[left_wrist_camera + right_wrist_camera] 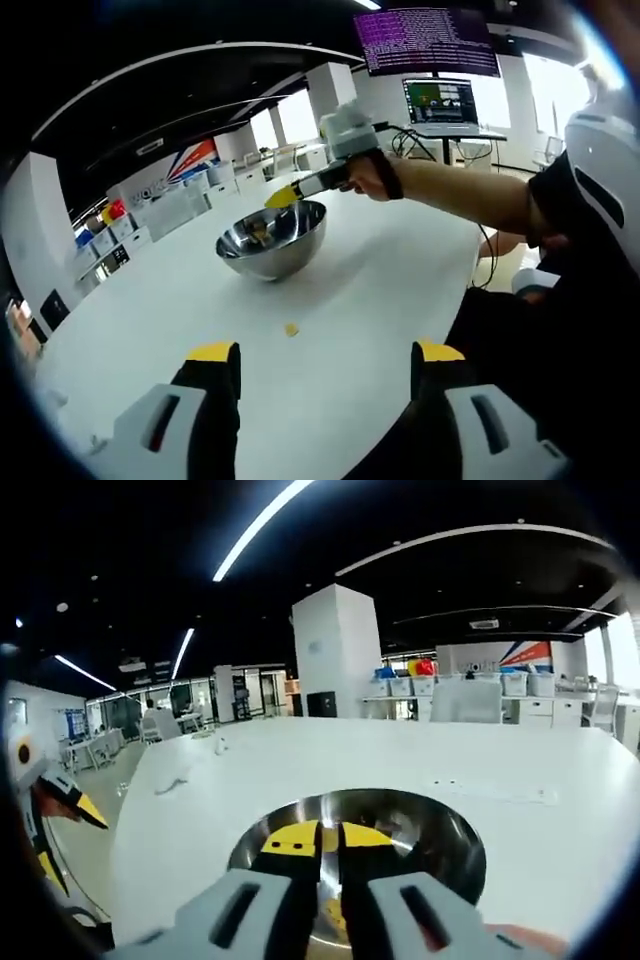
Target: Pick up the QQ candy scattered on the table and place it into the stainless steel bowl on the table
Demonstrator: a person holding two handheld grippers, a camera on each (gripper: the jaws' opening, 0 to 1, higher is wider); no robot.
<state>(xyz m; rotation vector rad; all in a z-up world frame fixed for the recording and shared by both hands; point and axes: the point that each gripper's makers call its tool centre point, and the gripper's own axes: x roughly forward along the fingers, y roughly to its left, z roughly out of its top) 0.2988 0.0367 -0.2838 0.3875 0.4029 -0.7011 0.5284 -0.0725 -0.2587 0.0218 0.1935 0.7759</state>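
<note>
Left gripper (325,362): jaws gaping, hovering near small yellow QQ candy (291,328) lying on white bench (380,290). Right gripper (330,842): jaws pinched together over shiny stainless steel bowl (445,845); advisable releasing low, centred.

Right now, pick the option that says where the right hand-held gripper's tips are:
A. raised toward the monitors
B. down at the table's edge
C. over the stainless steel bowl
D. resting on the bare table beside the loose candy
C: the right hand-held gripper has its yellow tips over the stainless steel bowl; the left gripper view shows it at the bowl's rim, with a loose candy on the table.
</note>
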